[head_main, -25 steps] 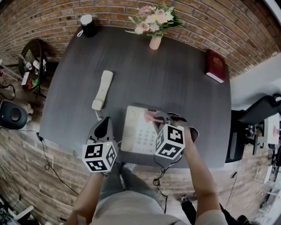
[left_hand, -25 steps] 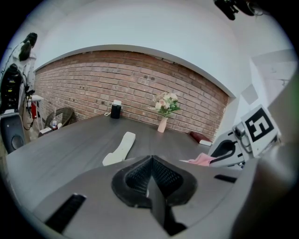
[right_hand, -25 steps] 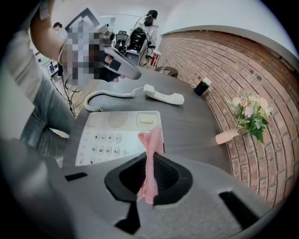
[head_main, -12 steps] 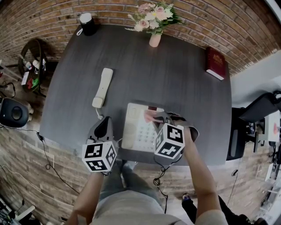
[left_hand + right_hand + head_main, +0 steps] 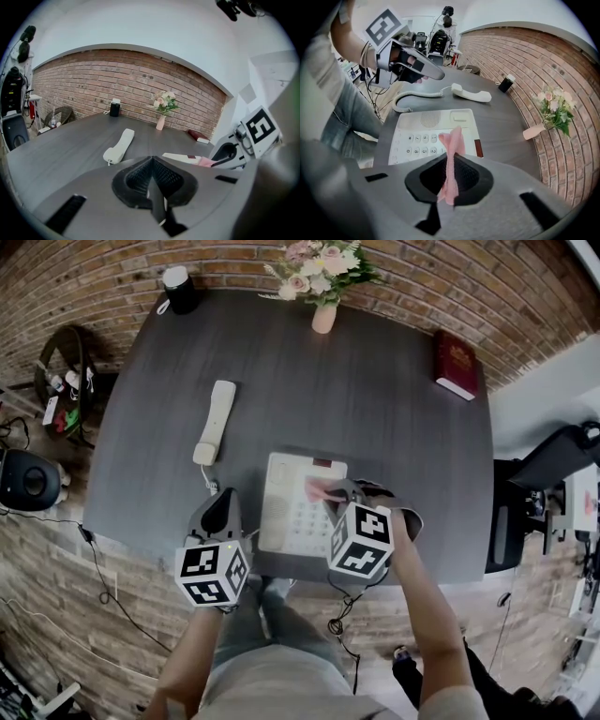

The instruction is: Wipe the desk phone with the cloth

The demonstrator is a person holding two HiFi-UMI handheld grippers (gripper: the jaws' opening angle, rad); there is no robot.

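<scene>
Cloth pink, crumpled, pinched by right gripper over white phone.

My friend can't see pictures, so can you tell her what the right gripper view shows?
The right tongs are shut on a pink cloth, held over a white desk phone. The handset lies off the base on the dark table, and flowers stand by a brick wall.
</scene>
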